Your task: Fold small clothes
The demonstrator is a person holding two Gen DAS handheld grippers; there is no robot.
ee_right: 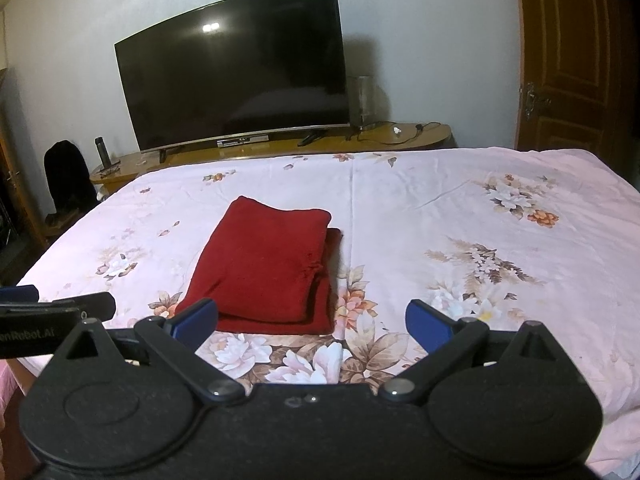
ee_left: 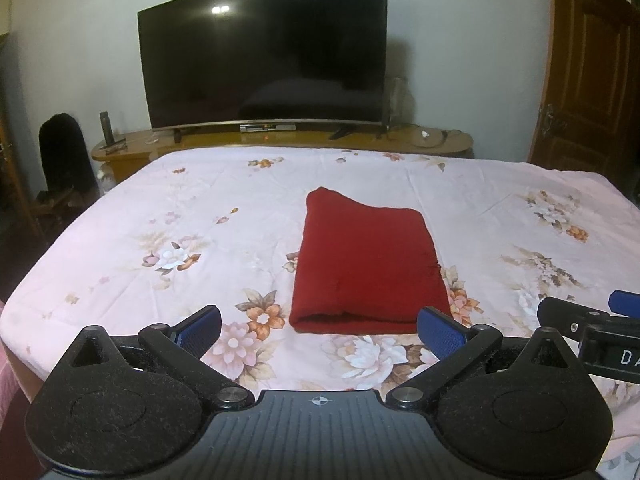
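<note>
A dark red garment (ee_left: 366, 264) lies folded into a neat rectangle on the floral bed sheet (ee_left: 160, 216); the right wrist view shows the same garment (ee_right: 268, 268) with a lower layer peeking out at its right edge. My left gripper (ee_left: 320, 326) hovers open just in front of the garment's near edge, nothing between its blue pads. My right gripper (ee_right: 314, 322) is open too, empty, with its left pad close to the garment's near corner. Each gripper shows at the edge of the other's view.
The pink floral sheet (ee_right: 480, 216) covers a wide bed. Beyond the bed's far edge stands a wooden TV bench (ee_left: 280, 138) with a large dark television (ee_left: 264, 56). A wooden door (ee_left: 588, 68) is at the right, a dark chair (ee_left: 62, 148) at the left.
</note>
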